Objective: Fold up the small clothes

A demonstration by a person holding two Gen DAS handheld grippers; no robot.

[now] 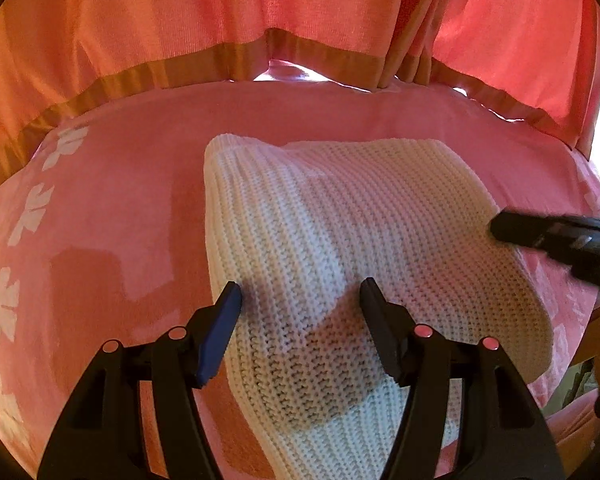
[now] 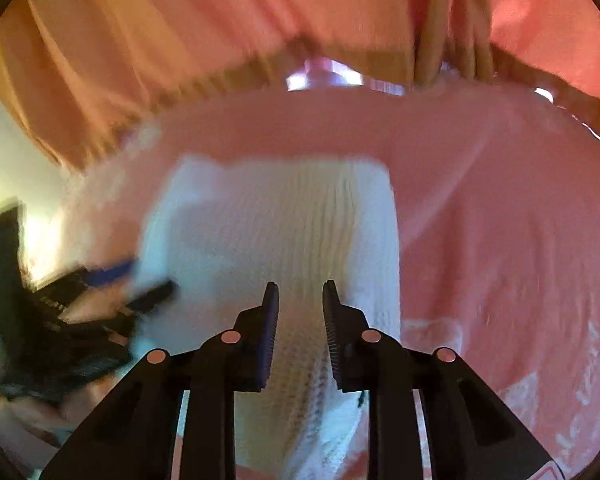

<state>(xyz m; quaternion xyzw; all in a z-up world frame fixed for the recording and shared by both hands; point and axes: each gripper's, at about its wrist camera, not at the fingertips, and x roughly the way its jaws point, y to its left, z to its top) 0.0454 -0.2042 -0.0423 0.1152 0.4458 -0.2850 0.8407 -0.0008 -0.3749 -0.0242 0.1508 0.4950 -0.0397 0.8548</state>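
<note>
A white ribbed knit garment (image 1: 340,240) lies folded on a pink cloth surface (image 1: 120,200). My left gripper (image 1: 300,300) is open and empty, hovering just above the garment's near left part. My right gripper (image 2: 300,300) is open with a narrower gap, over the garment (image 2: 280,220), nothing between its fingers. The right wrist view is motion-blurred. The right gripper's tip shows in the left wrist view (image 1: 540,236) at the garment's right edge. The left gripper shows at the left of the right wrist view (image 2: 100,304).
An orange-pink curtain (image 1: 260,12) with a brown hem hangs close behind the surface. The pink cloth has a white floral border (image 1: 24,216) along its left side. A pale wall (image 2: 4,160) shows at left in the right wrist view.
</note>
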